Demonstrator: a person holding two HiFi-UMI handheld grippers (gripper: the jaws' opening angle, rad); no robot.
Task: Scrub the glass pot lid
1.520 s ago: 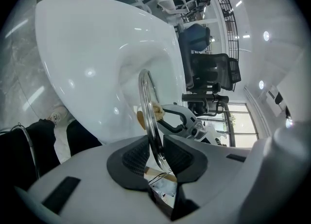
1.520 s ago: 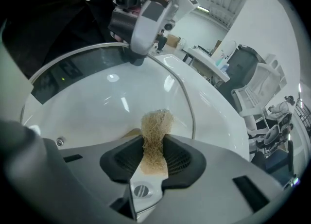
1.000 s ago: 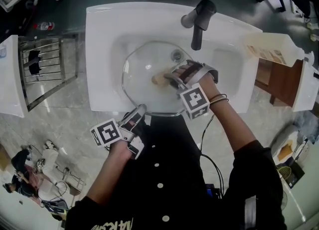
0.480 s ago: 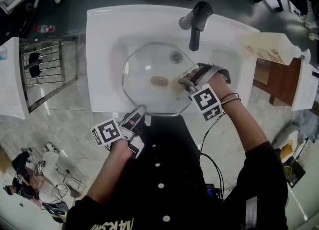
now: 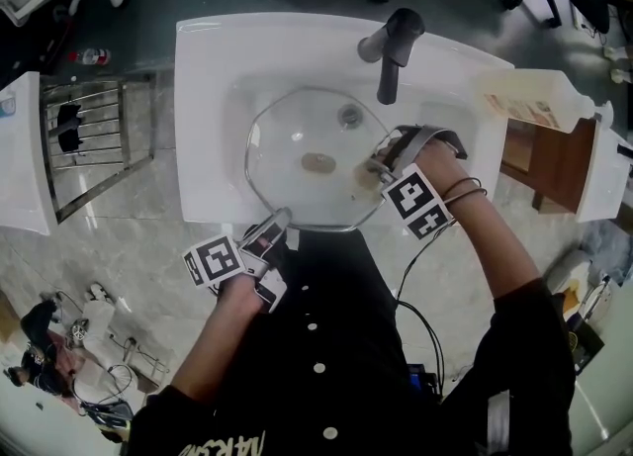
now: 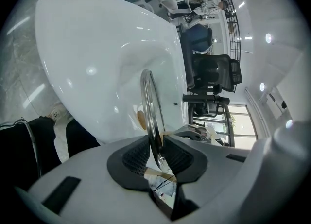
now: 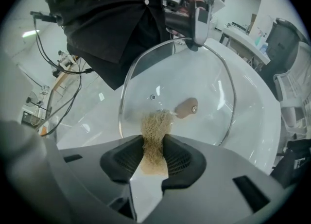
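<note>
The glass pot lid [image 5: 297, 137] lies tilted in the white sink [image 5: 208, 98], its brown knob [image 5: 317, 162] near the middle. My left gripper [image 5: 274, 227] is shut on the lid's near metal rim [image 6: 150, 106], which runs edge-on between the pads. My right gripper [image 5: 372, 173] points steeply down at the lid's right side, shut on a tan fibrous scrubber [image 7: 154, 133]. The scrubber's tip rests on the glass [image 7: 204, 82], just left of the knob [image 7: 187, 107] in the right gripper view. The left gripper [image 7: 193, 21] shows at the lid's far rim there.
A dark faucet [image 5: 393, 44] overhangs the basin behind the lid, with the drain [image 5: 350, 116] under the glass. A wire rack [image 5: 89, 137] stands to the left of the sink. A white box [image 5: 544, 98] sits on the right. The person's dark shirt presses against the sink's front.
My right gripper has slid the scrubber rightward across the glass, from beside the knob to the lid's right edge, and has tipped further down. The left gripper and the lid have kept still.
</note>
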